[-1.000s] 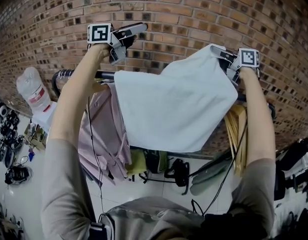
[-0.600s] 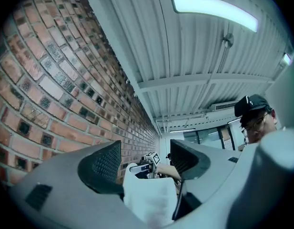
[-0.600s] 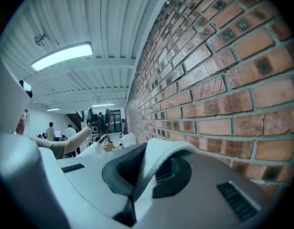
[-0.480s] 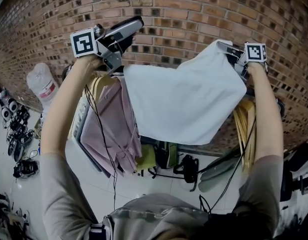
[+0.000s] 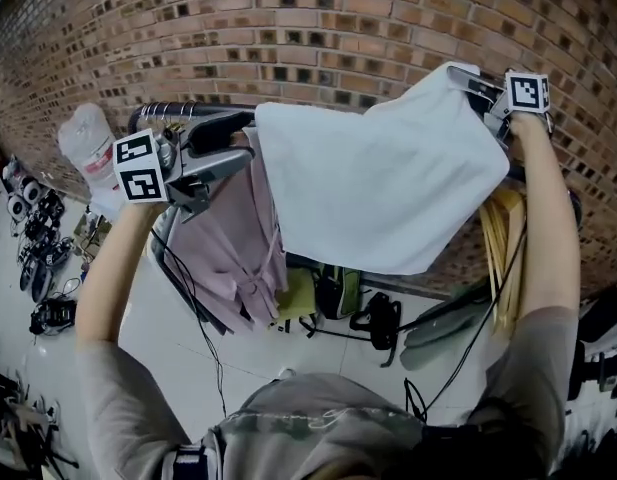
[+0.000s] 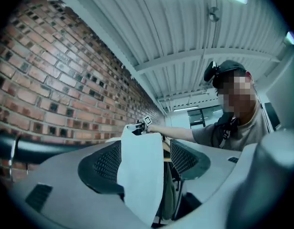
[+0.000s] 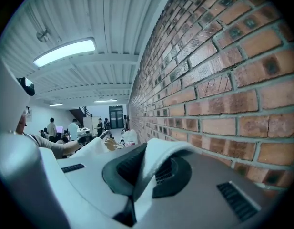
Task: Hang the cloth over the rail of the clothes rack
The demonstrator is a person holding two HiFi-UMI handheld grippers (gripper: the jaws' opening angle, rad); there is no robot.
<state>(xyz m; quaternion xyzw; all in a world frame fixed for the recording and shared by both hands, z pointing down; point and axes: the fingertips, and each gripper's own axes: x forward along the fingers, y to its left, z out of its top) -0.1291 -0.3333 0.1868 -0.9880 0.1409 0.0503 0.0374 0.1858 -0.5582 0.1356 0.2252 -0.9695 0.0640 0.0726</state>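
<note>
Right gripper view shows the right gripper [image 7: 139, 178] clamped on a folded corner of the white cloth [image 7: 161, 149], with the fabric pinched between its dark pads and bulging over them. The left gripper [image 6: 144, 161] has its jaws standing apart; the cloth's free side edge shows in the gap and neither pad presses on it. The cloth looks light, soft and limp, sagging from the held corner, so it should drape easily but could slip off a smooth bar if hung unevenly. Its loose upper left corner looks like the place to grip. It hangs spread along the rail [image 5: 173, 110]; whether its top edge rests on the bar I cannot tell. The brick wall [image 5: 288, 28] stands close behind. A pink garment [image 5: 233, 238] crowds the rail at left and wooden hangers [image 5: 500, 238] at right, so only the stretch between seems open
</note>
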